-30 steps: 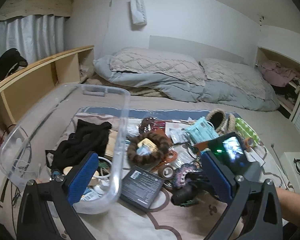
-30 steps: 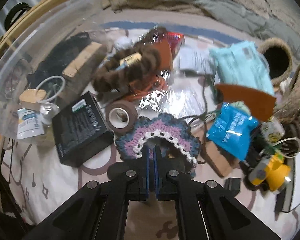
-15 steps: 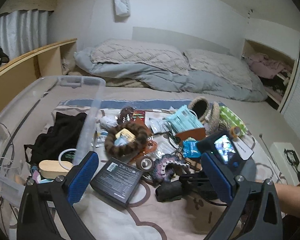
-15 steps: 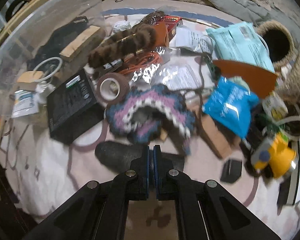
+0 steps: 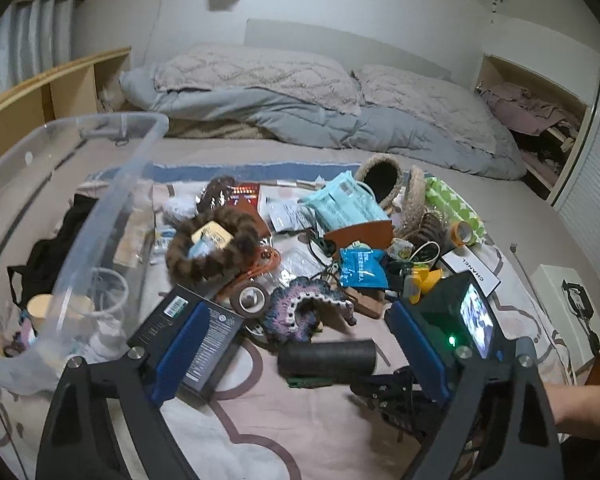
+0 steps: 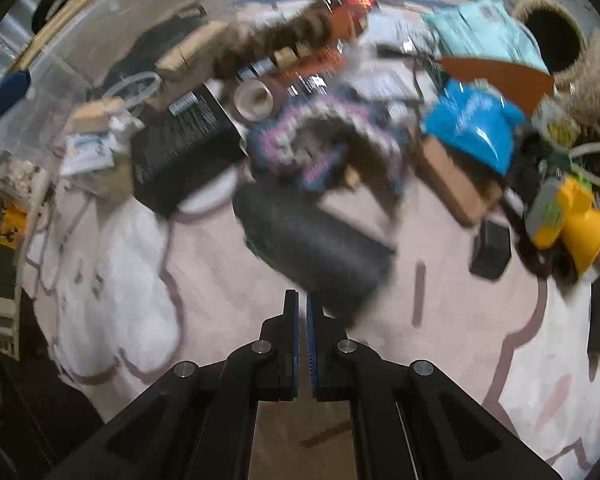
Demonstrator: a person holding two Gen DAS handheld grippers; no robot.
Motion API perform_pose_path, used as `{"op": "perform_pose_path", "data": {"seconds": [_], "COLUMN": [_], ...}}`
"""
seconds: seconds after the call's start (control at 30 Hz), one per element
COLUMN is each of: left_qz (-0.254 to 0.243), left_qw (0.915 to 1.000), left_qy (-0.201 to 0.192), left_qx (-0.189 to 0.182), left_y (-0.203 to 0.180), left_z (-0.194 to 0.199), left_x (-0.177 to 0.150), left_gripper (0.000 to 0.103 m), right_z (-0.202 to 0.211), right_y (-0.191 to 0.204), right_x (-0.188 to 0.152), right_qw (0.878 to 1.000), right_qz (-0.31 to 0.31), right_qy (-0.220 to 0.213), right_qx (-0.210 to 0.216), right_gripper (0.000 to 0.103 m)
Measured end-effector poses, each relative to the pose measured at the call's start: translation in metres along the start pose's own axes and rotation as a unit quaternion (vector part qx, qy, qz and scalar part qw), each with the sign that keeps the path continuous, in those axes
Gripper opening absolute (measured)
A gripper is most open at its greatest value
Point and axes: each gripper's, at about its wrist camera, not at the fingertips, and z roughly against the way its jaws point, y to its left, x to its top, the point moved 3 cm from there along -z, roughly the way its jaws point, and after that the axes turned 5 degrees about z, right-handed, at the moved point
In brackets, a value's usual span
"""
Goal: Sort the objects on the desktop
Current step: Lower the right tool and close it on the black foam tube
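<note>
A pile of small objects lies on a bed sheet. A purple crocheted piece (image 5: 304,312) (image 6: 320,136) sits in the middle, with a black cylinder (image 5: 327,358) (image 6: 312,244) lying just in front of it. A black box (image 5: 192,332) (image 6: 180,160) and a tape roll (image 5: 252,298) (image 6: 254,98) lie to the left. My left gripper (image 5: 300,352) is open, above the pile. My right gripper (image 6: 302,308) is shut with nothing between its pads, close to the black cylinder's near end. The right wrist view is blurred.
A clear plastic bin (image 5: 72,208) with items inside stands at the left. A blue packet (image 5: 362,268), a yellow device (image 6: 568,216), a woven basket (image 5: 384,178) and a teal packet (image 5: 340,204) lie to the right. A white box (image 5: 568,312) sits at the far right.
My right gripper has pulled back from the crocheted piece towards me, and the black cylinder now lies exposed in front of it. The left view has shifted right and lower.
</note>
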Motion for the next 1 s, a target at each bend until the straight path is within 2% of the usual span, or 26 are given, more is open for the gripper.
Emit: {"op": "perform_pose_path", "data": {"seconds": [0.13, 0.33, 0.53, 0.63, 0.73, 0.87, 0.93, 0.97, 1.0], "left_qz": [0.0, 0.012, 0.013, 0.001, -0.007, -0.012, -0.014, -0.015, -0.015], "left_qw": [1.0, 0.9992, 0.9972, 0.9968, 0.9961, 0.9946, 0.9937, 0.9932, 0.9928], "left_qy": [0.007, 0.037, 0.068, 0.078, 0.086, 0.102, 0.11, 0.114, 0.117], "left_qx": [0.002, -0.01, -0.026, -0.021, -0.017, -0.014, -0.016, -0.017, -0.019], "left_y": [-0.001, -0.002, -0.012, -0.016, -0.017, -0.015, -0.015, -0.015, -0.015], "left_z": [-0.007, -0.028, -0.047, -0.054, -0.062, -0.072, -0.078, -0.08, -0.083], "left_x": [-0.003, -0.008, -0.016, -0.022, -0.029, -0.04, -0.044, -0.046, -0.049], "left_gripper": [0.087, 0.086, 0.084, 0.084, 0.086, 0.086, 0.087, 0.09, 0.093], "right_z": [0.015, 0.036, 0.042, 0.039, 0.032, 0.029, 0.027, 0.027, 0.029], "right_y": [-0.012, -0.039, -0.05, -0.051, -0.063, -0.074, -0.081, -0.084, -0.085], "right_x": [-0.003, 0.005, 0.015, 0.019, 0.018, 0.018, 0.017, 0.016, 0.015], "right_qw": [1.0, 0.995, 0.983, 0.982, 0.977, 0.974, 0.967, 0.964, 0.964], "right_qz": [-0.014, -0.079, -0.126, -0.132, -0.164, -0.187, -0.212, -0.225, -0.23], "right_qy": [-0.021, -0.058, -0.098, -0.095, -0.085, -0.084, -0.081, -0.08, -0.084], "right_qx": [0.009, 0.035, 0.089, 0.093, 0.106, 0.1, 0.113, 0.113, 0.105], "right_gripper": [0.004, 0.004, 0.004, 0.004, 0.004, 0.005, 0.023, 0.058, 0.081]}}
